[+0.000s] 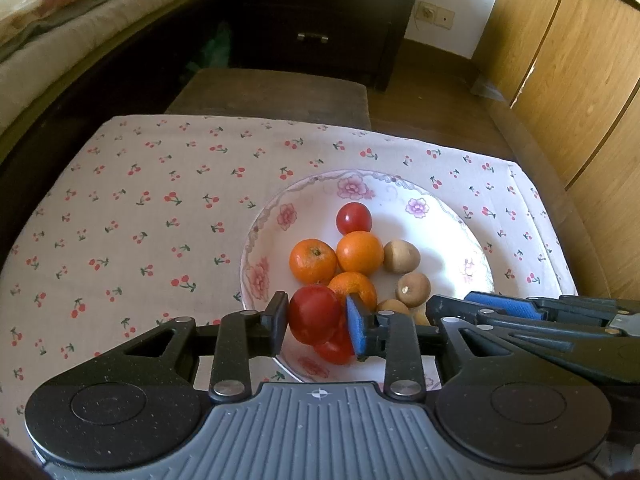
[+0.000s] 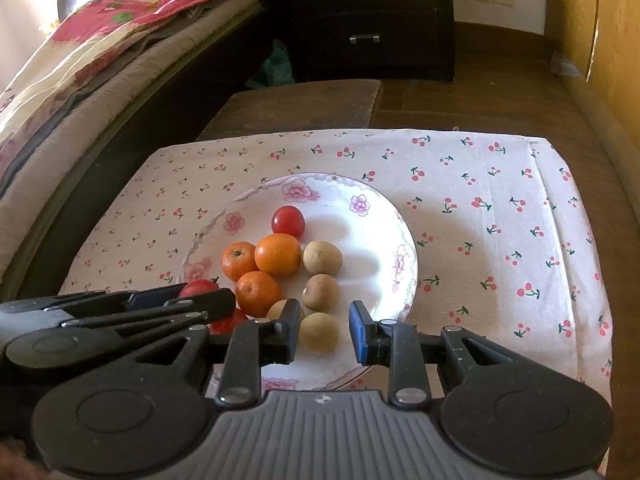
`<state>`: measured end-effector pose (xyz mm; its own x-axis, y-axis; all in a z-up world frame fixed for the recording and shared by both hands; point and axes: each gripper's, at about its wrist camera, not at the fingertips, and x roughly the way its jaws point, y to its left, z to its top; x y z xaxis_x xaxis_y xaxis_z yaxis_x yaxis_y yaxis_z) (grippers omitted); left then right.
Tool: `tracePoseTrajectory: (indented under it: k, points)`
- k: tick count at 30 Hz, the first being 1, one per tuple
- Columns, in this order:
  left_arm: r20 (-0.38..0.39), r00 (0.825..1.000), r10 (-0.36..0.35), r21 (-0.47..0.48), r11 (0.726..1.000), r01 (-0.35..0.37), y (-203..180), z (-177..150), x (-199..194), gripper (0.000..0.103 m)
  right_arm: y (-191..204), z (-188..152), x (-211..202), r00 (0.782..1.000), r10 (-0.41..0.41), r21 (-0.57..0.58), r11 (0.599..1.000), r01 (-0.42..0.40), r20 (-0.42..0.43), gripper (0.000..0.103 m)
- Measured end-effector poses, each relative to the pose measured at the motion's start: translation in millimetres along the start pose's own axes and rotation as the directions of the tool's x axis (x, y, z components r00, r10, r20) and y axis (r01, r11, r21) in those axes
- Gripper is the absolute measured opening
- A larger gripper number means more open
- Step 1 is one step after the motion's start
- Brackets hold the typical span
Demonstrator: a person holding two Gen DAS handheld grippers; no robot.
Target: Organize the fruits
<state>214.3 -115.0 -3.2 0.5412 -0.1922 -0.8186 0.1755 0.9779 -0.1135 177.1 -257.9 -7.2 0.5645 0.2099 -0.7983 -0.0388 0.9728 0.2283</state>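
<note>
Fruits are sitting grouped on plate [image 2: 404, 240]; left gripper [image 1: 318, 322] is clasping tomato [image 1: 314, 314], right gripper [image 2: 325, 334] is straddling brown fruit [image 2: 319, 332] loosely.

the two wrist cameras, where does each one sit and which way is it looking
Left wrist: sits on the left gripper, looking down past its fingers, which flank a tomato at the plate's near edge; the right gripper shows at right.
Right wrist: sits on the right gripper, looking down at a brown fruit between its fingers; the left gripper shows at left.
Shared: plate, oranges, cherry cloth, dresser.
</note>
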Motion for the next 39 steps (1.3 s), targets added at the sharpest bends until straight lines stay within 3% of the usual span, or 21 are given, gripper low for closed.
tracePoseTrajectory:
  k: [16,31,39]
  points:
    - [0.023,1.000,0.004,-0.002,1.000,-0.004,0,1,-6,0.048,0,-1,-7,1.000,-0.008,0.016,1.000,0.008,0.010,0.032]
    - [0.062,0.998,0.019,-0.002,1.000,-0.019,0,-12,-28,0.068,-4,-12,-29,0.999,-0.027,0.047,0.999,0.026,0.026,0.039]
    - [0.089,0.993,0.073,0.040,0.996,-0.077,-2,-28,-38,0.081,-5,-29,-42,0.999,-0.039,0.068,0.997,0.037,0.033,0.041]
